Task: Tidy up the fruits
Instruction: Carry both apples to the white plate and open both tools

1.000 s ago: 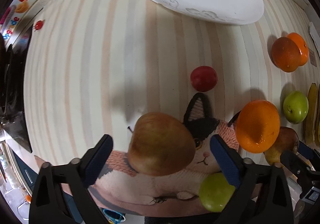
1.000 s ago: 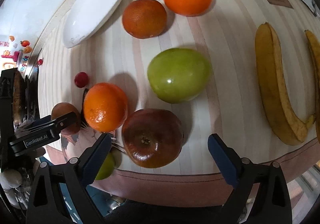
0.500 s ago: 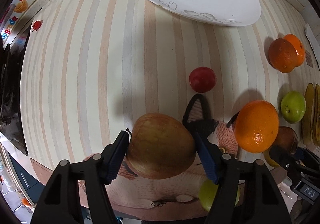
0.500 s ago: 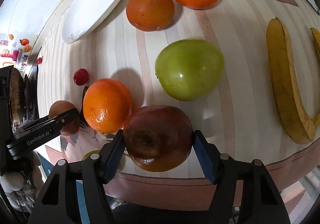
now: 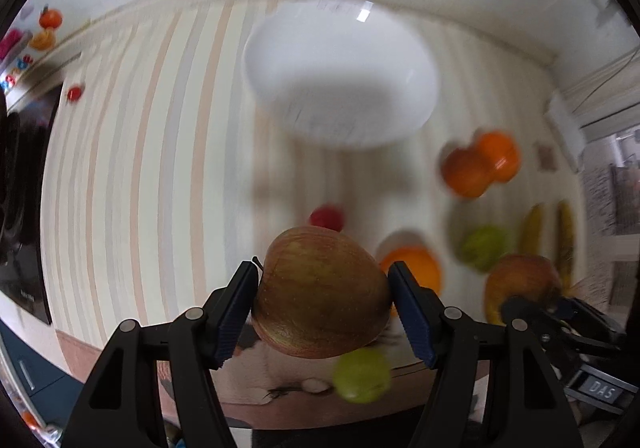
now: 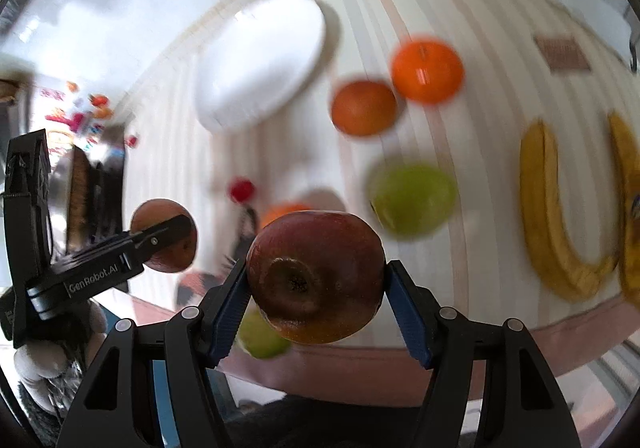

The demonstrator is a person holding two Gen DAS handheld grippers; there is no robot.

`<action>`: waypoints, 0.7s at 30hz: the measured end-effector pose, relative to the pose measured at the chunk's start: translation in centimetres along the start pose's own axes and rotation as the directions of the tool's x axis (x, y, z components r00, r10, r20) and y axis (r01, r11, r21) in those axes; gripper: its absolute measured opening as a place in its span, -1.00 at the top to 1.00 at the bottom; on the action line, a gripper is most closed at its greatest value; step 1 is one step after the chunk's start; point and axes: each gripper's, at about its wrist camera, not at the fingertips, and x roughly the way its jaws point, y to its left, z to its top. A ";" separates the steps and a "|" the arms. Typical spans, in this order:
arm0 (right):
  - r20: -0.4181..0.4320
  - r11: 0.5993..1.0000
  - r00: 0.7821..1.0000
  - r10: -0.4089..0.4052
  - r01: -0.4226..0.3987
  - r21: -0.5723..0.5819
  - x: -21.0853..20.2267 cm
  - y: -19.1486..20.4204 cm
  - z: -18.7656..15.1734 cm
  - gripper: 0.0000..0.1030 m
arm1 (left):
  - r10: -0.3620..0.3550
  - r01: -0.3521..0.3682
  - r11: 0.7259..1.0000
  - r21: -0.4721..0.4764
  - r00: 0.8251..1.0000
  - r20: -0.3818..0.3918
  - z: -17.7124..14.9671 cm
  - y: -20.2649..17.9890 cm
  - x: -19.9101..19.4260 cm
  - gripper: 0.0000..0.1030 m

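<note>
Left gripper (image 5: 322, 298): jaws closed narrow on a yellow-red apple (image 5: 322, 292), blue pads pressed to both its flanks, stem toward the left pad. Right gripper (image 6: 316, 288): jaws likewise clamped on a dark red apple (image 6: 316, 276), blossom end facing the camera.

Change from half a second ago: both apples then sat on the table between closing jaws; now each is lifted clear of the striped table (image 5: 160, 168), and both views are tilted up and motion-blurred, with the wall showing beyond the far edge. A second ago both jaws stood wide apart.

Pose: both grippers level, side by side, pointing across the table toward the white plate (image 5: 340, 76). In the right wrist view the left gripper shows at left with its apple held off the surface.

On the table below: small red fruit (image 5: 327, 217), three oranges, a green apple (image 6: 414, 200), two bananas (image 6: 548, 208), a small green fruit (image 5: 362, 374) near the front edge.
</note>
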 end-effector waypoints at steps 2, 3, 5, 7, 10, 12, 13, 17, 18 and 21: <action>0.036 1.000 0.999 0.012 -0.011 -0.018 -0.9 0.8 2.0 -0.35 | -0.030 0.030 1.000 0.001 0.999 0.013 1.9 -0.5 -1.6 -0.27; 0.051 0.999 0.999 0.012 -0.011 -0.030 -1.2 1.3 3.0 -0.35 | -0.036 0.036 0.999 0.001 0.999 0.016 3.0 -0.8 -2.0 -0.27; 0.079 0.999 0.997 0.007 -0.004 -0.049 -1.6 1.7 5.2 -0.35 | -0.041 0.042 0.999 -0.003 0.999 0.031 5.5 -0.4 -2.6 -0.27; 0.106 0.996 0.994 -0.018 0.028 -0.087 -1.0 2.4 8.0 -0.35 | -0.025 0.025 1.000 -0.007 0.999 0.035 7.2 -0.8 -2.3 -0.27; 0.104 0.989 0.993 -0.053 0.066 -0.133 1.0 3.2 11.8 -0.35 | -0.016 0.016 0.999 -0.036 1.000 0.018 10.9 0.1 -1.2 -0.27; 0.087 0.981 0.993 -0.080 0.094 -0.167 2.9 3.4 14.0 -0.35 | -0.017 0.017 0.998 -0.067 1.000 -0.007 13.2 1.3 0.2 -0.27; 0.073 0.977 0.993 -0.095 0.107 -0.184 4.1 3.6 15.3 -0.35 | -0.017 0.015 0.996 -0.083 1.000 -0.020 14.2 2.0 0.9 -0.27; 0.012 0.966 0.992 -0.128 0.128 -0.226 8.1 4.2 18.7 -0.35 | -0.016 0.005 0.991 -0.132 0.997 -0.080 17.7 3.3 4.5 -0.27; -0.003 0.961 0.990 -0.139 0.134 -0.240 9.4 4.5 19.5 -0.35 | -0.020 0.006 0.990 -0.144 0.995 -0.096 18.4 3.7 5.3 -0.27; -0.041 0.949 0.986 -0.160 0.142 -0.280 11.9 5.4 21.2 -0.35 | -0.032 0.011 0.986 -0.164 0.992 -0.125 19.5 4.3 6.5 -0.27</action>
